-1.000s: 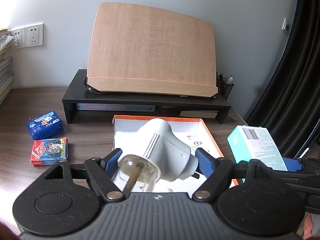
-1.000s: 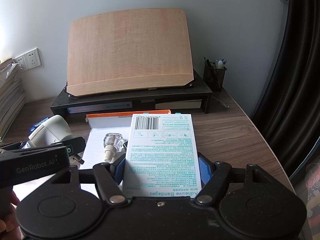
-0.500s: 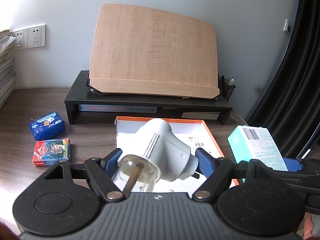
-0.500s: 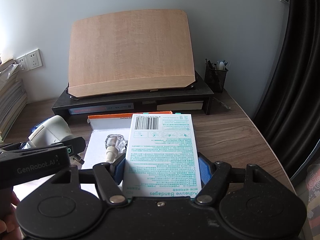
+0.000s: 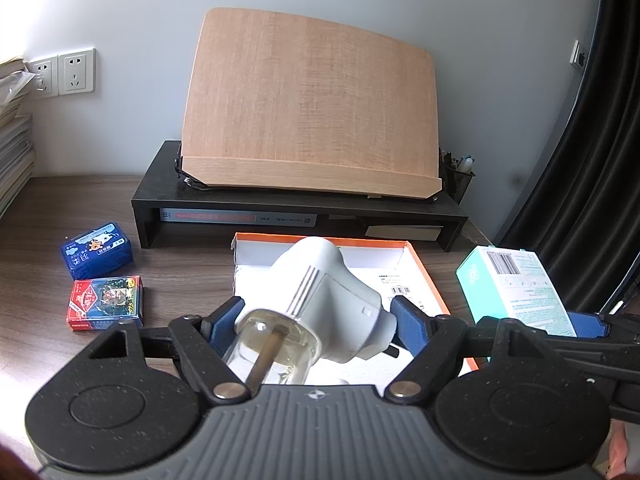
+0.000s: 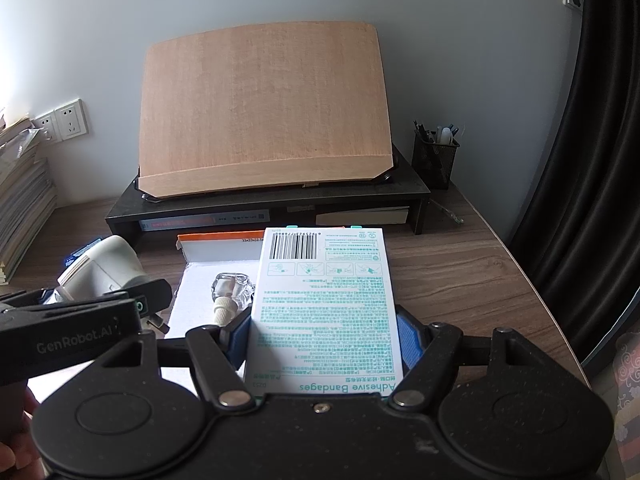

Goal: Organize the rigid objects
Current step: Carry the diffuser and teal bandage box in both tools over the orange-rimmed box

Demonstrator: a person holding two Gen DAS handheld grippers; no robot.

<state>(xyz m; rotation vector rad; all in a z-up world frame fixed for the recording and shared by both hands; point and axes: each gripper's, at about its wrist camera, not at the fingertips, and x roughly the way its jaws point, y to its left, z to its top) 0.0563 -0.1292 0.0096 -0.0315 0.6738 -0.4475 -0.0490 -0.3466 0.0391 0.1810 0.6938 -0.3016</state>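
Note:
My left gripper (image 5: 316, 316) is shut on a white plug adapter (image 5: 324, 300) with a clear cap, held above the shallow orange-rimmed white box (image 5: 416, 264) on the desk. My right gripper (image 6: 324, 332) is shut on a white and teal adhesive bandage box (image 6: 326, 304), held above the right side of the same orange-rimmed box (image 6: 216, 240). A small clear glass bottle (image 6: 230, 294) lies inside the box. The bandage box (image 5: 516, 288) also shows at the right of the left wrist view, and the adapter (image 6: 104, 270) at the left of the right wrist view.
A blue card box (image 5: 98, 250) and a red card box (image 5: 106, 300) lie on the desk at the left. A black riser (image 5: 296, 204) with a tilted wooden board (image 5: 308, 108) stands behind. A mesh pen holder (image 6: 434, 158) stands at the right, paper stacks (image 6: 20, 208) at the left.
Both grippers have risen slightly with their objects; the view looks a little further down on the desk. Nothing was let go.

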